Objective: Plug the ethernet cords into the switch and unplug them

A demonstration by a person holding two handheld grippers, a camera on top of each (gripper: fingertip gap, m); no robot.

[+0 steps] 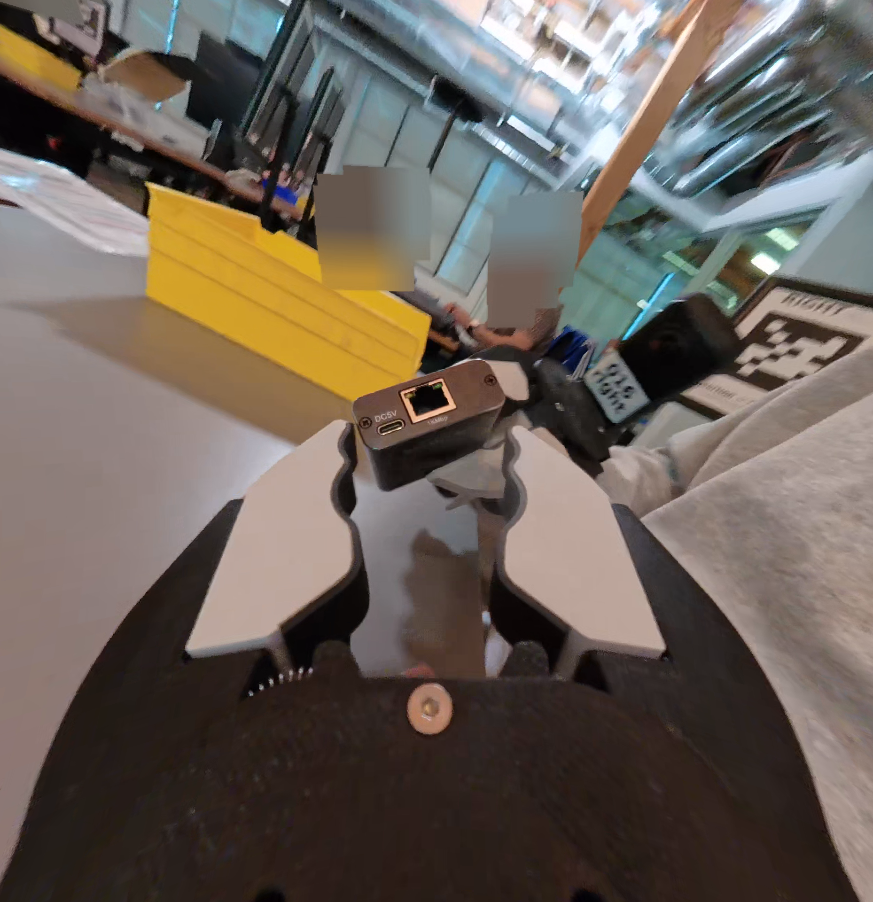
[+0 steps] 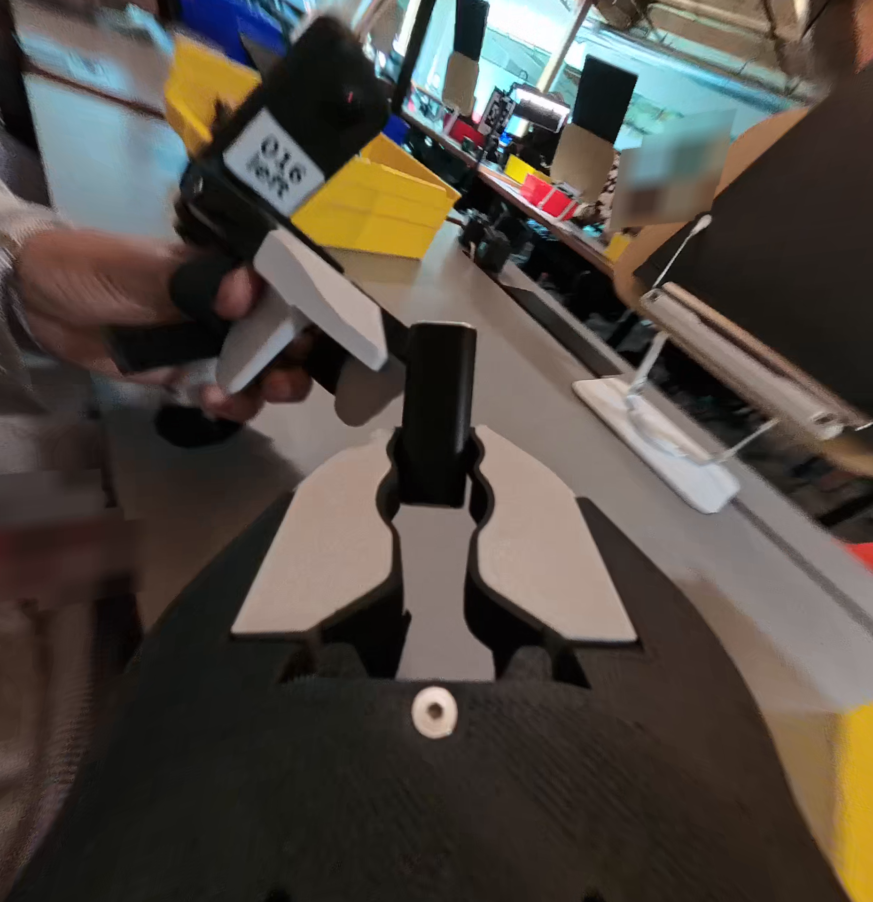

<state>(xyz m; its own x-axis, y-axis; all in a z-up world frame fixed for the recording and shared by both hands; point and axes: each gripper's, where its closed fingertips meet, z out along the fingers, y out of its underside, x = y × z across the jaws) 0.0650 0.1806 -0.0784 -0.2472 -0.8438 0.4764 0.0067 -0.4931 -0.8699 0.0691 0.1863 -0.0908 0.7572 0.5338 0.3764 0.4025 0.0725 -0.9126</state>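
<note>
The grey tabletop lies below both tools. The small dark metal rectangular switch is held clear of it, clamped at its rear end by the right gripper, long axis toward 12 o'clock in the right wrist view. The left gripper has its fingers spread, empty, the switch's port face just beyond its tips at 12 o'clock. No ethernet cord is visible.

Matt dark metal switch
</note>
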